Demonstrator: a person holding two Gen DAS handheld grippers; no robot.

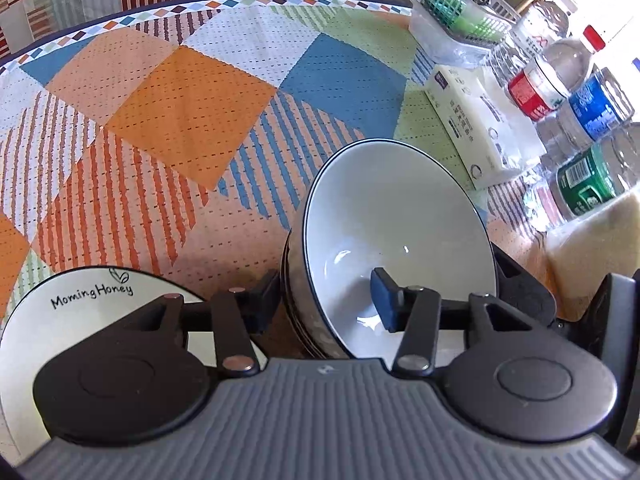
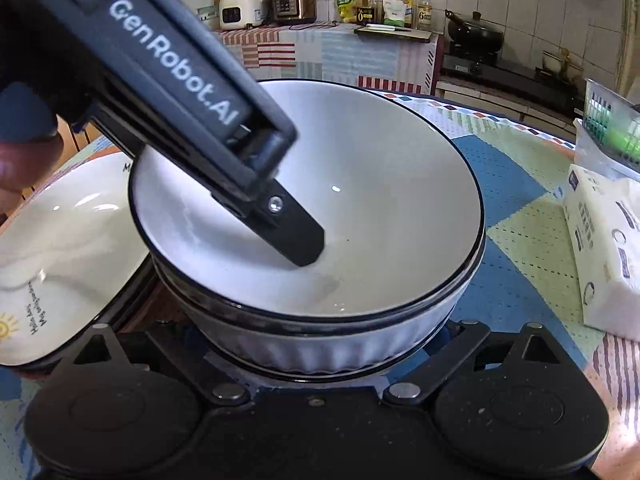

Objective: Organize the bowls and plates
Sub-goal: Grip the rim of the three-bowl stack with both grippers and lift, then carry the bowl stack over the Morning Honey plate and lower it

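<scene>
A white bowl (image 1: 396, 216) with a dark rim is tilted in the left wrist view. My left gripper (image 1: 326, 300) is shut on its rim wall, one finger inside, one outside. In the right wrist view the same bowl (image 2: 384, 168) sits nested in another ribbed white bowl (image 2: 320, 344), and the left gripper's finger (image 2: 298, 234) reaches into it. My right gripper (image 2: 316, 360) spans the lower bowl's base, its fingertips hidden under the bowl. A white "Morning Honey" plate (image 1: 92, 304) lies to the left; it also shows in the right wrist view (image 2: 60, 248).
The table has a patchwork cloth (image 1: 180, 112). At the right stand a tissue pack (image 1: 476, 128), several water bottles (image 1: 560, 80) and a plastic basket (image 1: 460, 16). A kitchen counter (image 2: 320, 48) with appliances is behind.
</scene>
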